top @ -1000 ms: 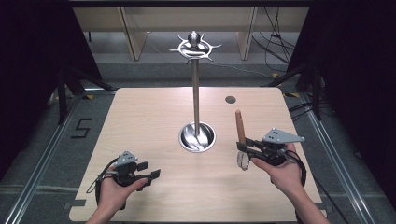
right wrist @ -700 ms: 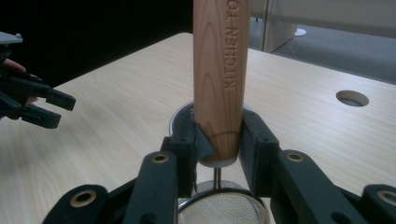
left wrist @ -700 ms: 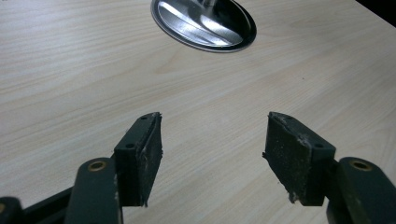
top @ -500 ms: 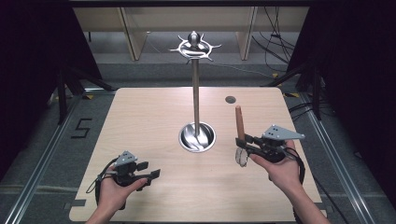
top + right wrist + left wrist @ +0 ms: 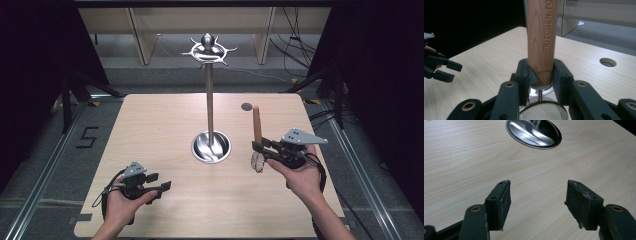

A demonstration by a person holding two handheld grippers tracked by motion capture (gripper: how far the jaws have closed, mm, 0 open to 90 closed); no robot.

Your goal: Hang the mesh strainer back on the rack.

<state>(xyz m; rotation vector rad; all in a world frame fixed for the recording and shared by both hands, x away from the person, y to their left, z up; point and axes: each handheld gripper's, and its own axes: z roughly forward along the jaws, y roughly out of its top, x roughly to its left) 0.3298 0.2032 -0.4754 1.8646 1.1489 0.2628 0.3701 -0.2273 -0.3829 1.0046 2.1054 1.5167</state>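
Wooden table (image 5: 165, 125): right gripper (image 5: 258, 150) clamps a strainer (image 5: 257, 161), mesh half hidden; left gripper (image 5: 162, 186) gapes empty.

Only obstacle mid-counter (image 5: 150, 130): the utensil stand (image 5: 210, 100), a tall steel pole on a round base, hook crown on top. Bare wood left of it and along the near edge. Right gripper (image 5: 260, 150) holds a strainer (image 5: 257, 131) upright just right of the base; narrow gap between them. Small round hole (image 5: 246, 106) near the far edge.
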